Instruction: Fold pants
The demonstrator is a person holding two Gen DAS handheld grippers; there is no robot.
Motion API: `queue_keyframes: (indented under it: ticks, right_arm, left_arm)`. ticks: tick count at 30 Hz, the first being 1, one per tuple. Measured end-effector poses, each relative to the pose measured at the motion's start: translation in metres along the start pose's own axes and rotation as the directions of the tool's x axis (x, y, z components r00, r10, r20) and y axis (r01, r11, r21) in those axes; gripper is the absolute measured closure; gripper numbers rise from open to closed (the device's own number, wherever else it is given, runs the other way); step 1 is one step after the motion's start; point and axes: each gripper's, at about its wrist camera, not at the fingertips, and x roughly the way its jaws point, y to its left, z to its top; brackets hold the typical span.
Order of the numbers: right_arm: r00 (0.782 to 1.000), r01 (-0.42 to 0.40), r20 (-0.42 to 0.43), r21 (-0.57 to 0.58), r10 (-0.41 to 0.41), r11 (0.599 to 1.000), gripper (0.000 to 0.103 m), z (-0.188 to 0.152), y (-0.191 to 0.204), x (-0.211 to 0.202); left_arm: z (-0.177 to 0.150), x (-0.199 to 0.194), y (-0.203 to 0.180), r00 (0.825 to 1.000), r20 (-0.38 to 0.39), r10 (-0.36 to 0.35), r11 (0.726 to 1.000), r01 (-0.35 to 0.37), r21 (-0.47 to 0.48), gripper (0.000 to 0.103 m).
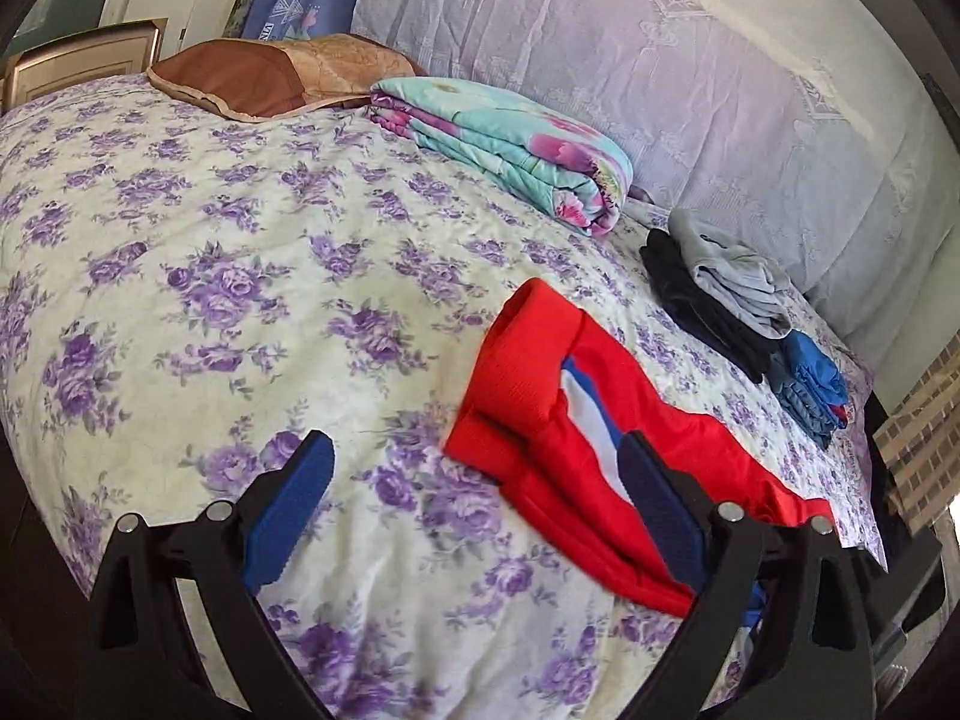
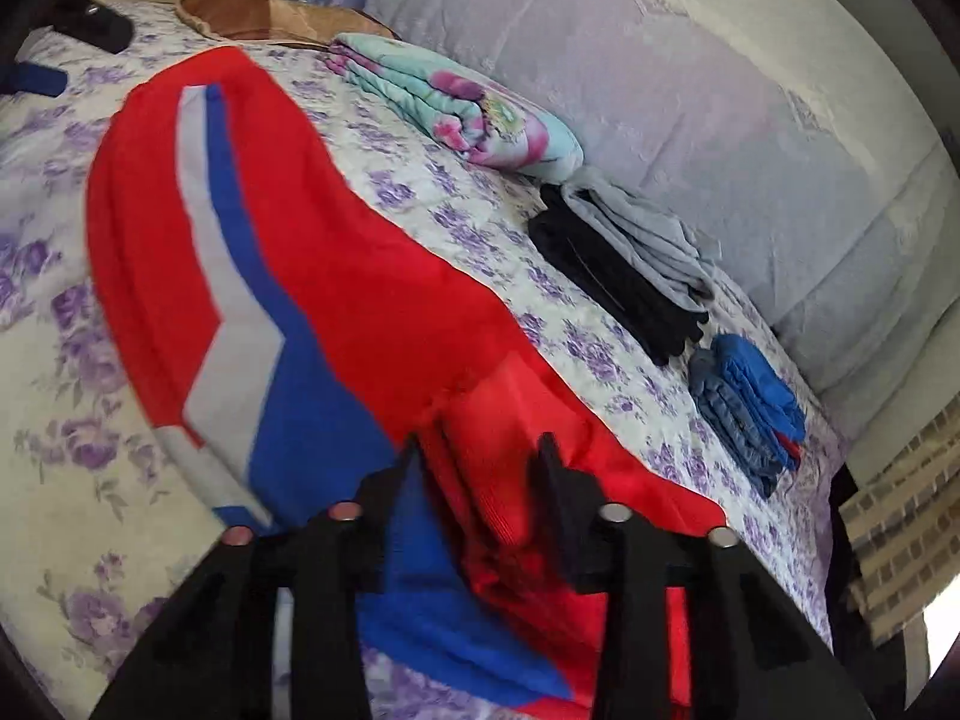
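On the bed (image 1: 180, 252), a floral purple-and-cream sheet covers the whole surface, with a pale lilac bedcover (image 1: 690, 90) bunched along the far side. Red pants (image 2: 372, 276) with a blue and white stripe lie spread across the sheet, ribbed waistband (image 1: 516, 372) folded over at one end. Behind them: a folded turquoise floral quilt (image 1: 510, 144), a brown pillow (image 1: 270, 78), a small stack of black and grey clothes (image 1: 714, 294), a folded blue garment (image 1: 810, 384). Left gripper (image 1: 474, 480) released, jaws wide, bare sheet between them; pants just beside its right finger, partly under it. Right gripper (image 2: 480, 450) jaws parted, red fabric bunched between the fingers, pads not visibly pressing; pants extend away ahead of it.
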Motion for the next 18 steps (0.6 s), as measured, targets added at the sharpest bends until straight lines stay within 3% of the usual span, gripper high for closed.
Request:
queue_keyframes:
  ticks: [2,4,6,8,10,13,15,18]
  right_arm:
    - [0.994,-0.099,0.048,0.099,0.095,0.990,0.045,0.000,-0.019,-0.024]
    - [0.984,-0.169,0.097,0.265,0.149,0.949,0.045,-0.002,-0.055,-0.039]
    - [0.987,-0.150,0.121,0.428,0.108,0.891,0.045,-0.011,-0.096,-0.038]
    - [0.997,-0.050,0.079,0.559,0.007,0.828,0.045,-0.020,-0.130,-0.029]
    - [0.999,-0.036,0.044,0.600,0.013,0.799,0.044,-0.023,-0.141,-0.014]
    - [0.997,-0.053,-0.022,0.549,0.078,0.834,0.041,-0.025,-0.116,0.014]
    - [0.982,-0.069,-0.122,0.493,0.147,0.868,0.038,-0.031,-0.090,0.044]
    - [0.975,-0.092,-0.126,0.512,0.181,0.854,0.035,-0.032,-0.089,0.050]
  left_arm:
    - [-0.002,0.004,0.003,1.000,-0.005,-0.001,1.000,0.001,-0.004,0.010]
    - [-0.004,0.009,0.007,1.000,-0.013,-0.005,1.000,0.004,-0.022,0.010]
    - [-0.007,0.015,0.010,1.000,-0.024,-0.014,0.999,0.013,-0.037,0.010]
    - [-0.012,0.022,0.011,0.999,-0.040,-0.005,0.999,0.004,-0.041,0.010]
    - [-0.015,0.027,0.011,0.999,-0.041,0.009,0.999,-0.011,-0.035,0.010]
    - [-0.017,0.030,0.006,0.999,-0.042,0.032,0.999,-0.032,-0.014,0.010]
    - [-0.018,0.032,0.003,0.998,-0.047,0.040,0.999,-0.040,-0.003,0.009]
    - [-0.018,0.034,-0.001,0.997,-0.058,0.050,0.999,-0.049,0.015,0.008]
